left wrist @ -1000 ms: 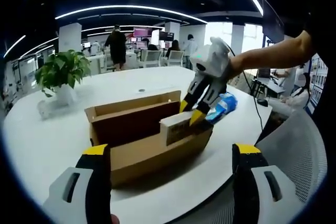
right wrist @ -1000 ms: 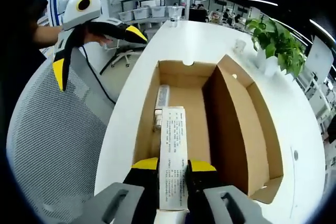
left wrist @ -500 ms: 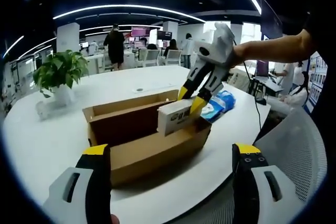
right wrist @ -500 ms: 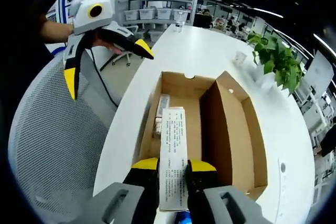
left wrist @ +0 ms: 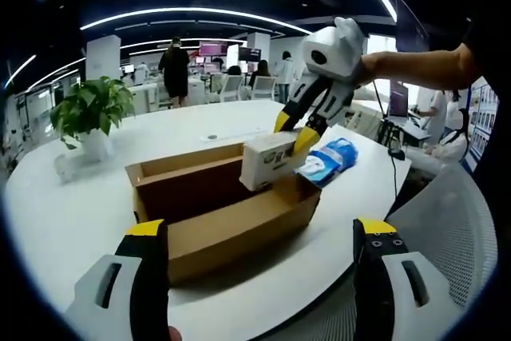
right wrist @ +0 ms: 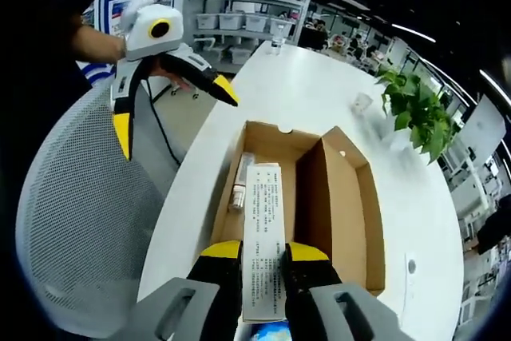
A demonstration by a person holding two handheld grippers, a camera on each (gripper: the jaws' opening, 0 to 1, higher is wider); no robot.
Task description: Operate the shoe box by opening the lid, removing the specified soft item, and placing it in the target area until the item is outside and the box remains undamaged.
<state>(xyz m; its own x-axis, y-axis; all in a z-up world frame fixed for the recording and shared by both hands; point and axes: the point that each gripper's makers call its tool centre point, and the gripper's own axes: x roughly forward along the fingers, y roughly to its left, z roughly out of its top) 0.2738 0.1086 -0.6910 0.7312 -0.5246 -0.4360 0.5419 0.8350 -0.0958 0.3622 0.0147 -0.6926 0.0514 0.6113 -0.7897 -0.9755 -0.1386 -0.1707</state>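
The brown cardboard shoe box (left wrist: 231, 225) lies open on the white table (left wrist: 72, 221), its lid standing up along the far side. My right gripper (left wrist: 297, 127) is shut on a white pack with printed text (left wrist: 267, 159) and holds it above the box's right end. In the right gripper view, the white pack (right wrist: 263, 229) sticks forward from my right gripper (right wrist: 264, 251), over the box (right wrist: 347, 221). A small tube-like item (right wrist: 242, 181) lies inside. My left gripper (left wrist: 259, 227) stands open near the box's front. The left gripper (right wrist: 174, 109) hangs over the table edge.
A blue and white packet (left wrist: 329, 157) lies on the table right of the box. A potted plant (left wrist: 92, 113) stands at the far left. A grey mesh chair (right wrist: 72, 229) sits by the table edge. People and desks fill the background.
My right gripper has lifted the white pack up and out of the box, from resting at its end to above the rim. The left gripper has stayed open and still.
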